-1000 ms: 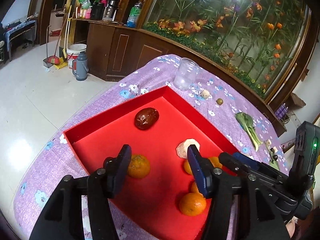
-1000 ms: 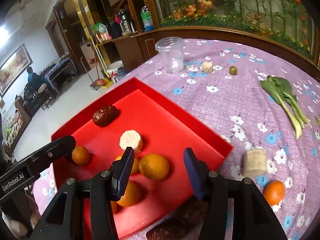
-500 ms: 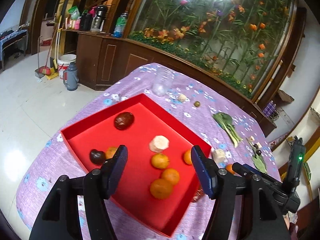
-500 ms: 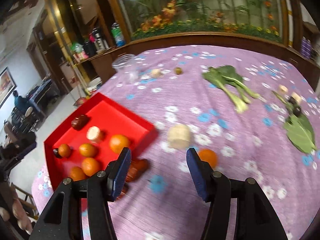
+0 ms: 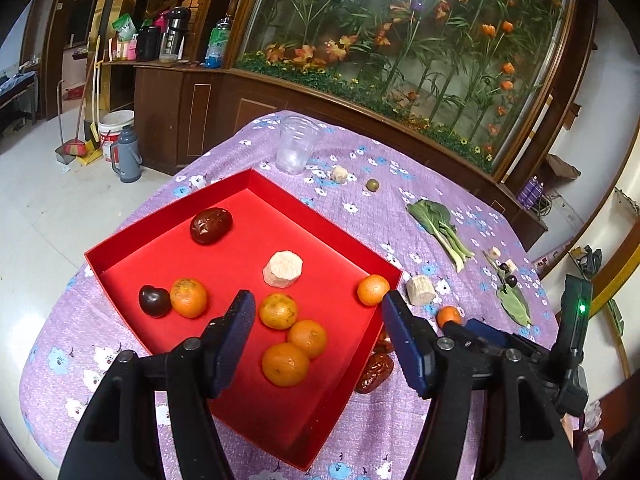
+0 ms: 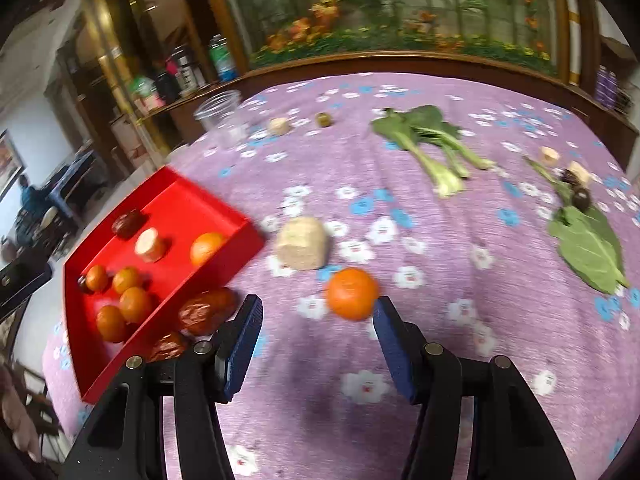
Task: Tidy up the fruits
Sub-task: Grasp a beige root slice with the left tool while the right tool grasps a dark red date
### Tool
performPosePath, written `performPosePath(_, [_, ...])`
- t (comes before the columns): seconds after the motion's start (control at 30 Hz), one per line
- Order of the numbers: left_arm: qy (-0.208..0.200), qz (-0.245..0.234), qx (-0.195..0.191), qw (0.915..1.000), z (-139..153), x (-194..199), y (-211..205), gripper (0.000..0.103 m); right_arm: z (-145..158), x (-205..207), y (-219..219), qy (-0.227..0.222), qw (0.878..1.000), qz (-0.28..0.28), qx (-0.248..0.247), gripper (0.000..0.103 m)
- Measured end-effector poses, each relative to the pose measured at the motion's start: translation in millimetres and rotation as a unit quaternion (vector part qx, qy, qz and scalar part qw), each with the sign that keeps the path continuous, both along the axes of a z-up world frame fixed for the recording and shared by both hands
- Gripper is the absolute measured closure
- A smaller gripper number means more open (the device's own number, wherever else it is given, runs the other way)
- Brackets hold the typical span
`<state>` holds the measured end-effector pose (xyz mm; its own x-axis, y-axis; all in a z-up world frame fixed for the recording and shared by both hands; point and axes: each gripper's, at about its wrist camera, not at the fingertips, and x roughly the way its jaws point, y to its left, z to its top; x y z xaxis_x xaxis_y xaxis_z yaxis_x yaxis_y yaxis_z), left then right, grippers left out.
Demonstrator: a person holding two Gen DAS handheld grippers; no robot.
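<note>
A red tray (image 5: 168,216) (image 6: 236,248) on the purple flowered cloth holds several oranges (image 5: 285,363), a dark red date (image 5: 211,225), a dark plum (image 5: 154,301) and a pale chunk (image 5: 282,264). My left gripper (image 5: 316,328) is open and empty above the tray's near side. My right gripper (image 6: 316,336) is open and empty, just short of a loose orange (image 6: 353,293) (image 5: 448,315) on the cloth. Two dark red dates (image 6: 206,312) (image 5: 375,367) lie outside the tray's right wall.
A pale chunk (image 6: 302,243) lies beside the tray corner. Bok choy (image 6: 432,140), a green leaf (image 6: 588,240) with dark fruits (image 6: 580,198), a clear cup (image 6: 222,118) and a small olive (image 6: 324,119) lie farther back. A wooden counter borders the table's far side.
My left gripper has pulled back and up from the tray. My right gripper has swung right, off the tray, and come closer to the loose orange on the cloth.
</note>
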<state>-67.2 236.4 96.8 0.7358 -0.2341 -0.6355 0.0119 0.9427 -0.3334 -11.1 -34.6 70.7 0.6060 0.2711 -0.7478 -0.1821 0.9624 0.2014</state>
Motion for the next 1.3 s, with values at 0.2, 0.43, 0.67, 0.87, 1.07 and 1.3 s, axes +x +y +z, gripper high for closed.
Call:
performPosePath(0.2, [0.011, -0.004, -0.001, 0.9999, -7.6, 4.6, -0.9, 0.038, -7.2, 1.5, 42.9, 0.001, 0.998, 0.069, -0.006, 0.041])
performPosePath(0.43, [0.017, -0.009, -0.003, 0.9998, -13.1, 6.3, -4.4, 0.038, -17.0, 15.2, 72.8, 0.004, 0.994, 0.104, -0.024, 0.035])
performPosePath(0.67, [0.020, -0.014, -0.001, 0.9997, -14.8, 5.4, -9.6, 0.038, -25.1, 13.6, 69.0, 0.030, 0.994, 0.107, 0.016, 0.069])
performPosePath(0.87, [0.024, -0.026, 0.005, 0.9993, -17.0, 3.8, -18.3, 0.038, -11.6, 4.0, 34.1, 0.017, 0.998, 0.056, 0.017, 0.071])
performPosePath(1.07, [0.034, -0.053, 0.009, 0.9980, -19.2, 10.7, -36.3, 0.038, -8.2, -21.4, -30.8, 0.022, 1.000, -0.004, -0.001, 0.072])
performPosePath(1.3, [0.033, -0.118, 0.031, 0.9919, -17.4, 31.7, -92.7, 0.038, -13.6, -22.4, -73.6, 0.029, 0.999, -0.030, 0.017, 0.068])
